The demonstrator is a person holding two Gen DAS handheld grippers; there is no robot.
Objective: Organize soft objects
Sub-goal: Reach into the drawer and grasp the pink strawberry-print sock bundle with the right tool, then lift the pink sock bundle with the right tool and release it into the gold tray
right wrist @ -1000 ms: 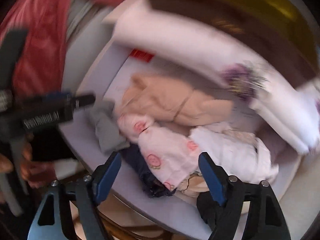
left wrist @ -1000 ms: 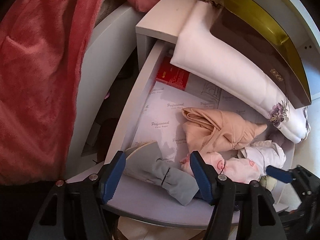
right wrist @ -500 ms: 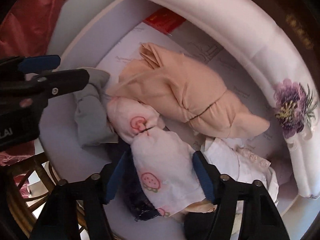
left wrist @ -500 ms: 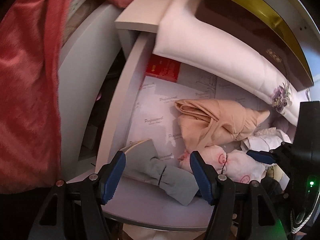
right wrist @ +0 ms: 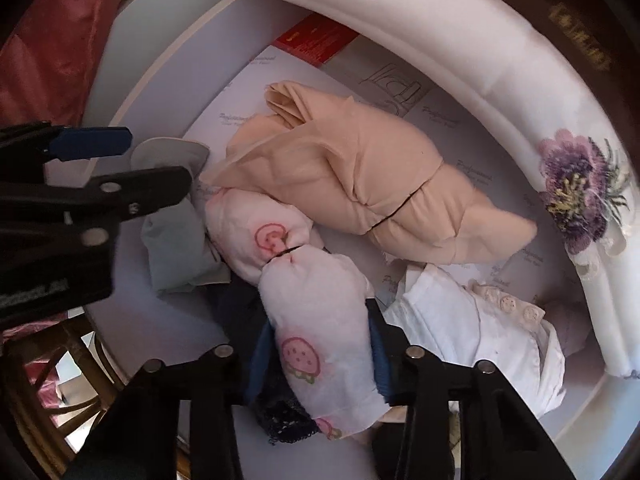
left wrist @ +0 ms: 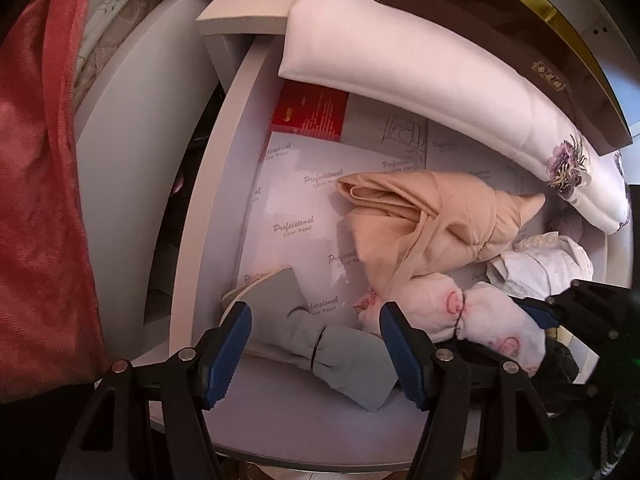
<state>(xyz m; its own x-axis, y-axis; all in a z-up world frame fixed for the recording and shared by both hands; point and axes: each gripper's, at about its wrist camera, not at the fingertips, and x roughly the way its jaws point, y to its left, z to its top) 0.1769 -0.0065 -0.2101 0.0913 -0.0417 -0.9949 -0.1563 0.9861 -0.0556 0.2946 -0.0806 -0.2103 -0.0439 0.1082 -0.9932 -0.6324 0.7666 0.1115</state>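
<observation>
Right hand-held gripper (right wrist: pixel 316 356) just closed, clamping strawberry-print bundle (right wrist: pixel 320 320), hiding dark garment (right wrist: pixel 280 420) beneath; left (left wrist: pixel 314 354) apart.

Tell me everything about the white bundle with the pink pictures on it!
The white bundle is soft cloth printed with pink strawberries, cinched by a thin dark band into a small lump and a longer one. It lies in the drawer, leaning on the beige bundle, beside the grey bundle, over something dark. The right gripper has just been closing, and its blue pads now squeeze the longer end.
</observation>
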